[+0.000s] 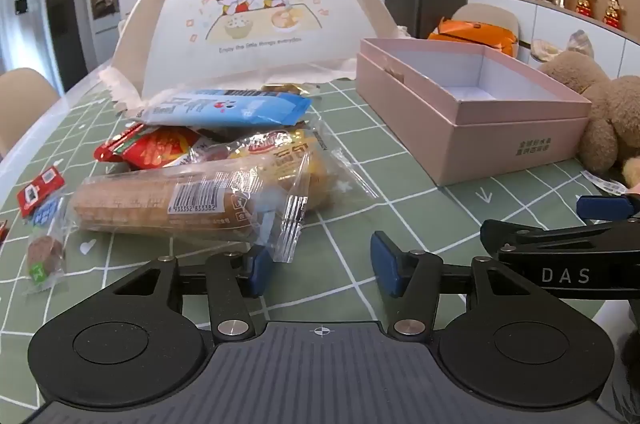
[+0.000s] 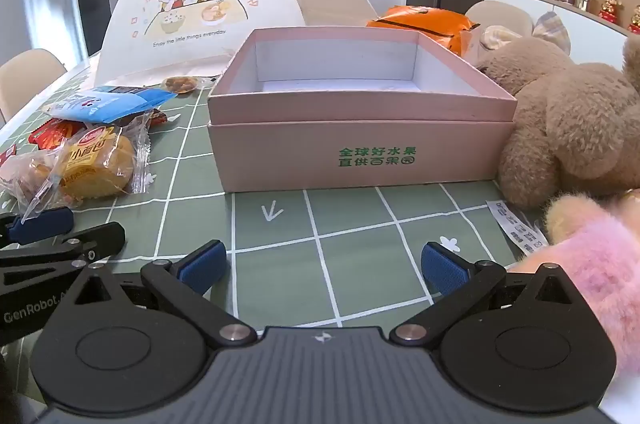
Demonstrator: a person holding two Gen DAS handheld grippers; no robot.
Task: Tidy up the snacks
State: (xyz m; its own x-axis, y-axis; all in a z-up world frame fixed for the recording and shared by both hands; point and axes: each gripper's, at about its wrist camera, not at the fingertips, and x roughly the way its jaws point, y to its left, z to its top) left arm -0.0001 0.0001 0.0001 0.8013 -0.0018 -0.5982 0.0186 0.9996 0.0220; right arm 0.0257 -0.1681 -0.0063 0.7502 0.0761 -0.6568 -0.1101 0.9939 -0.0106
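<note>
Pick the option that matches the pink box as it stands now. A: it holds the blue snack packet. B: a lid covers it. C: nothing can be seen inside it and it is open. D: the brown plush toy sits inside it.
C: the pink box has no lid on top, only bare white walls and floor show inside it, and the snack pile lies on the tablecloth to its left.

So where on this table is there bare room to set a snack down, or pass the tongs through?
Bare cloth lies in front of the pink box, between the snack pile and the brown plush bear; the open right tongs sit over it. The box interior looks empty. A narrower lane runs between pile and box. Crowded: the pile's side, where the open left tongs point, and the plush corner.
</note>
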